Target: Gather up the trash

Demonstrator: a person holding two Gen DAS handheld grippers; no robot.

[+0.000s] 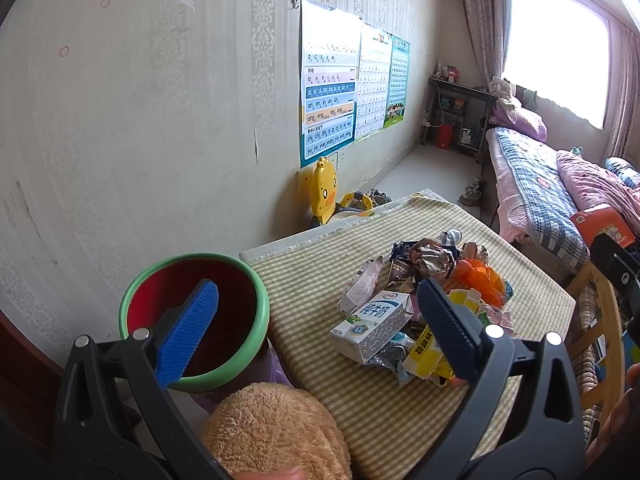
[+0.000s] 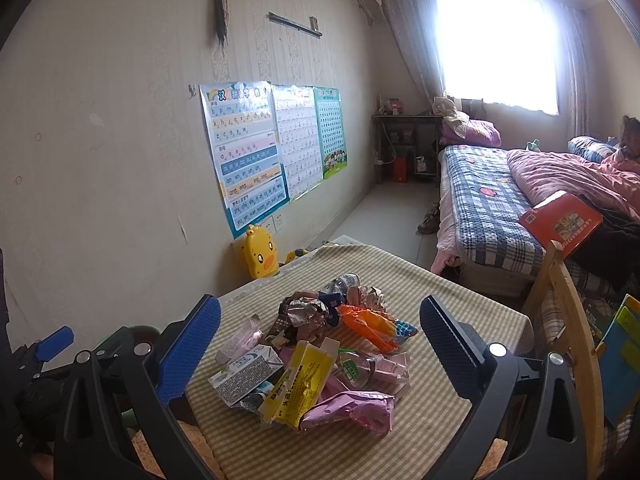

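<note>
A heap of trash (image 1: 432, 300) (image 2: 320, 352) lies on the table's checked cloth (image 1: 320, 276) (image 2: 452, 292): a white milk carton (image 1: 372, 328) (image 2: 244, 376), a yellow wrapper (image 2: 298, 384), a pink wrapper (image 2: 352, 408), an orange bag (image 1: 480, 276) (image 2: 372, 326) and crumpled foil. A red bin with a green rim (image 1: 196, 320) stands at the table's left edge. My left gripper (image 1: 316, 320) is open above the gap between bin and heap, holding nothing. My right gripper (image 2: 320, 332) is open too, raised over the heap and empty.
A tan plush toy (image 1: 276, 432) sits below the left gripper. A yellow duck toy (image 1: 324, 192) (image 2: 260, 256) leans on the wall beyond the table. A wooden chair (image 2: 568, 320) stands right of the table, a bed (image 2: 500, 200) behind it.
</note>
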